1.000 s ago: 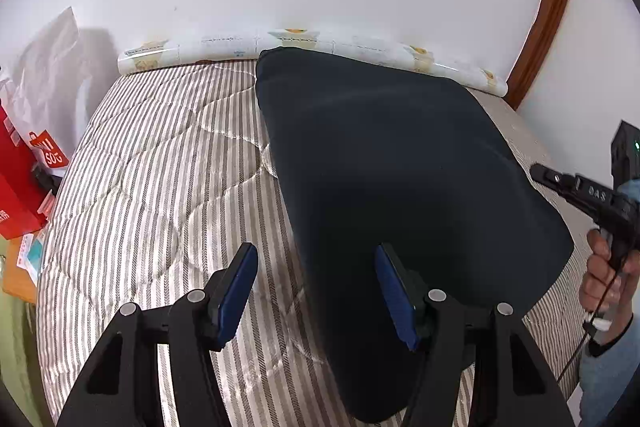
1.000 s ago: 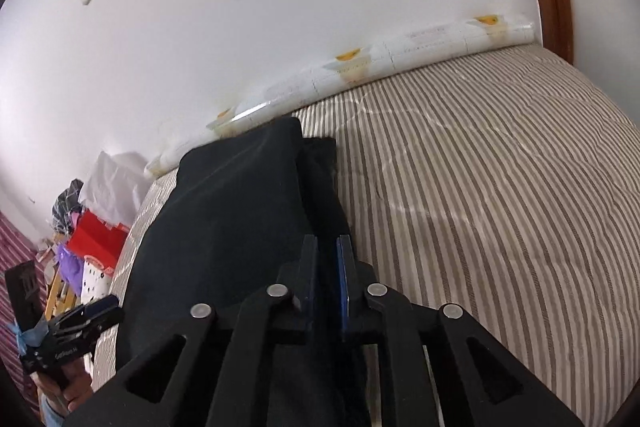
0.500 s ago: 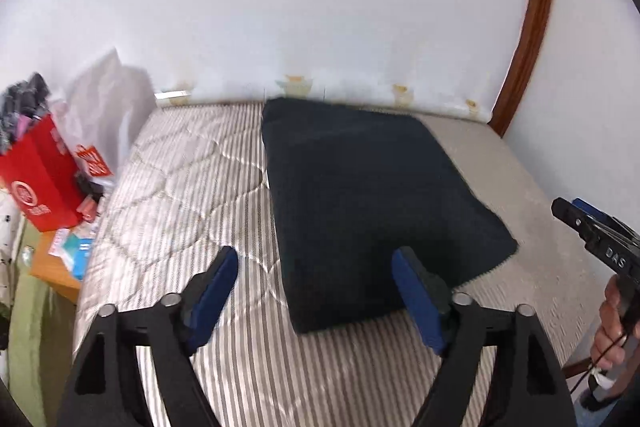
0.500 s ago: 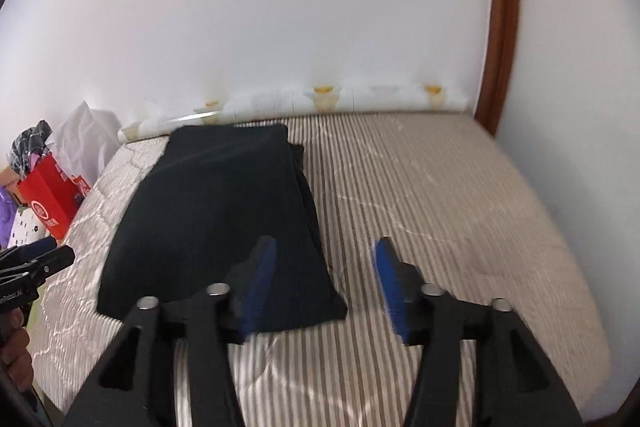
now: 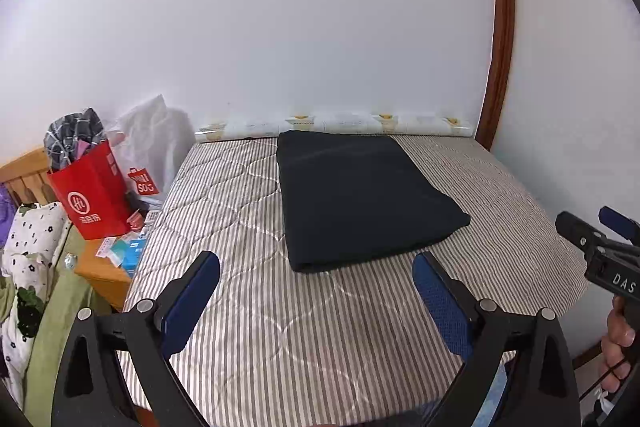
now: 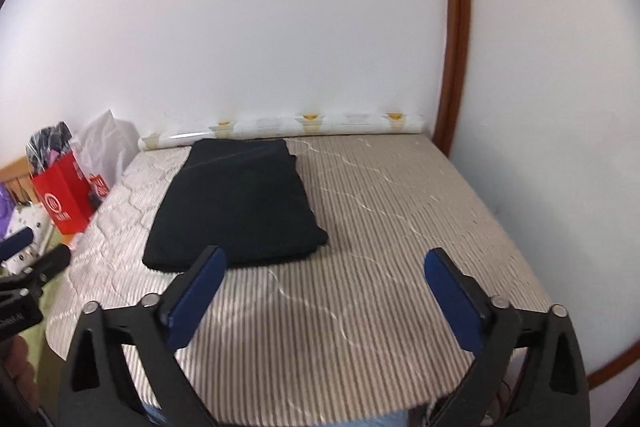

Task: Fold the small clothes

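On the striped mattress (image 5: 248,311) I see the dark garment (image 5: 360,195) lying folded into a neat rectangle near the white wall (image 5: 320,39); folding looks done to me. My left gripper (image 5: 316,301) and right gripper (image 6: 324,297) have just been opening, both wide and empty. Bags (image 5: 96,195) crowd the bedside.

Folded black garment (image 5: 360,199): matt cloth, smooth. Mattress (image 5: 248,211): quilted striped fabric, stitched in curves. Red shopping bag (image 5: 94,195): glossy paper; door frame (image 5: 500,27): polished wood.
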`<action>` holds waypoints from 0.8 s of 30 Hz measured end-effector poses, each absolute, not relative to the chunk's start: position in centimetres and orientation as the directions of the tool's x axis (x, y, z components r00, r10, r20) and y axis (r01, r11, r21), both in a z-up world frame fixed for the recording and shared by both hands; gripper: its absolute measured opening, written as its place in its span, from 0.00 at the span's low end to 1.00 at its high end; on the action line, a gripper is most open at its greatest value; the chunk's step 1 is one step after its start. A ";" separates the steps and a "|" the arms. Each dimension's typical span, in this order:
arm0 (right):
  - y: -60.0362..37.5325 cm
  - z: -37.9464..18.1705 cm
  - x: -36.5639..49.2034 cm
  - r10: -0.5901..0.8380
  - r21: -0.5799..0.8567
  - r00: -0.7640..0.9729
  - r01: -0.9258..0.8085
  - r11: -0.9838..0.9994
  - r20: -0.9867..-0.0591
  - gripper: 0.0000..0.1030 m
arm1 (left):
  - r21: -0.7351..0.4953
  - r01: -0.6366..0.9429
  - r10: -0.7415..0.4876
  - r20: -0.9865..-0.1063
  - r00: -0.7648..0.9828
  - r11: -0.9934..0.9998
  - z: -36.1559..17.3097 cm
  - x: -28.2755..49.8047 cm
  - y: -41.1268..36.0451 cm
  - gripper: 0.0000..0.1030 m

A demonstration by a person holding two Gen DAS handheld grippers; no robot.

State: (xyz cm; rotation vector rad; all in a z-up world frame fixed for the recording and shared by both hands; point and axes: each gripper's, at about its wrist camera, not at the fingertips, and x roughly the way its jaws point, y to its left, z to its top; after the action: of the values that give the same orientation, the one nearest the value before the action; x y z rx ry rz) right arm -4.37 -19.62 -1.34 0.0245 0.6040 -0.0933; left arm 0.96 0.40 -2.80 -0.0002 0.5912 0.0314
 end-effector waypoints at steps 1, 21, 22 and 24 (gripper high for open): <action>-19.5 -1.3 -5.0 -0.081 -0.003 0.820 0.097 0.995 -0.566 0.98 | 0.002 -0.031 0.027 -0.553 0.833 1.000 -2.7 0.4 0.5 0.95; -18.8 -1.6 -8.2 -0.135 -0.055 0.814 0.126 0.991 -0.565 1.00 | -0.023 -0.051 0.032 -0.511 0.859 0.998 -2.1 -2.8 0.3 0.95; -18.9 -1.6 -8.2 -0.135 -0.054 0.813 0.127 0.990 -0.567 1.00 | -0.025 -0.052 0.032 -0.514 0.857 0.998 -2.2 -2.7 0.3 0.95; -18.9 -1.6 -8.2 -0.136 -0.055 0.813 0.128 0.990 -0.566 1.00 | -0.027 -0.050 0.029 -0.518 0.855 0.998 -2.4 -2.6 0.3 0.95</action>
State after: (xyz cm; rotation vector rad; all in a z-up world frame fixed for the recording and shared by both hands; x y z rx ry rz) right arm -8.19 -18.91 -1.59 -0.0142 0.6049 -0.1412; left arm -2.56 0.30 -2.42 -0.0396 0.5434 0.0419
